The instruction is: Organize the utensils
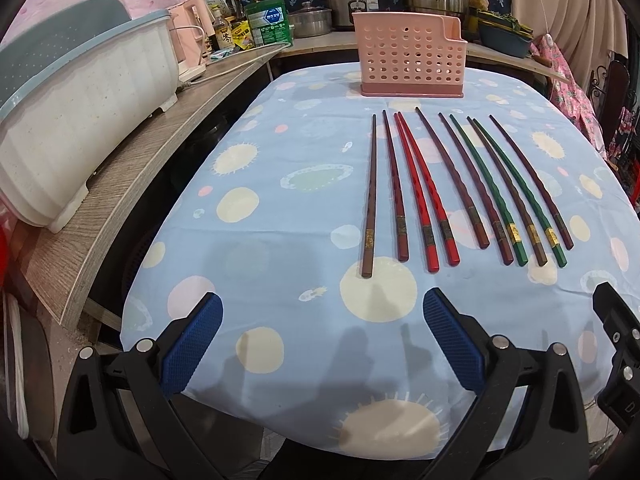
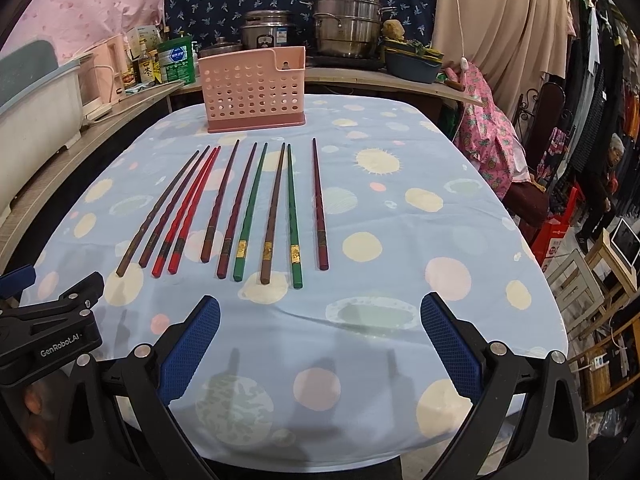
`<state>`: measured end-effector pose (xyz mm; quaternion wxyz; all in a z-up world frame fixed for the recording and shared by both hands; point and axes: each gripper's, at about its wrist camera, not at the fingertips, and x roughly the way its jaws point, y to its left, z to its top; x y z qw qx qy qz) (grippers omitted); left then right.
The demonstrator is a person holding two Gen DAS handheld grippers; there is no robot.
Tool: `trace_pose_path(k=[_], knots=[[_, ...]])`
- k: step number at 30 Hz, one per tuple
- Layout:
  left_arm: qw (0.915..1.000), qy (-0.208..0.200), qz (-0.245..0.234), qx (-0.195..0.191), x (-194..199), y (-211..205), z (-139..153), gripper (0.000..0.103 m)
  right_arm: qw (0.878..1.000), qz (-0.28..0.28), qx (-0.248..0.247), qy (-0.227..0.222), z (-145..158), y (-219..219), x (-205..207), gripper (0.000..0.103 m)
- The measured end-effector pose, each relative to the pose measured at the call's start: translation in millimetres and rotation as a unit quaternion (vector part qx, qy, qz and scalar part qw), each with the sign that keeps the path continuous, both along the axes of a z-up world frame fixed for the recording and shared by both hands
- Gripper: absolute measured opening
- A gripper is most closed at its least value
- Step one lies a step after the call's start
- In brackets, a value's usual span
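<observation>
Several chopsticks, brown, red (image 1: 420,196), dark maroon and green (image 1: 496,196), lie side by side on the blue patterned tablecloth; they also show in the right wrist view, red (image 2: 188,208) and green (image 2: 251,212). A pink perforated utensil holder (image 1: 410,58) (image 2: 254,88) stands upright behind them at the table's far end. My left gripper (image 1: 322,312) is open and empty, above the table's near edge, short of the chopstick ends. My right gripper (image 2: 320,314) is open and empty, also short of them. The left gripper's body (image 2: 52,320) shows at the right wrist view's left edge.
A white and blue dish rack (image 1: 80,120) sits on a wooden shelf (image 1: 160,152) left of the table. Pots (image 2: 346,24), bottles (image 1: 224,30) and a pink appliance (image 1: 192,44) line the back counter. A chair with pink cloth (image 2: 492,128) stands at the right.
</observation>
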<state>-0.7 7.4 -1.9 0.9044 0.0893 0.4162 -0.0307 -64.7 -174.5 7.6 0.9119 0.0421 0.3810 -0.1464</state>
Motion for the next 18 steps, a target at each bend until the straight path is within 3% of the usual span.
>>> trace_pose_path(k=[18], knots=[[1.0,-0.004,0.001,0.004,1.1,-0.8,-0.6,0.096,1.0,0.0,0.003,0.001,-1.2,0.1,0.6,0.096]])
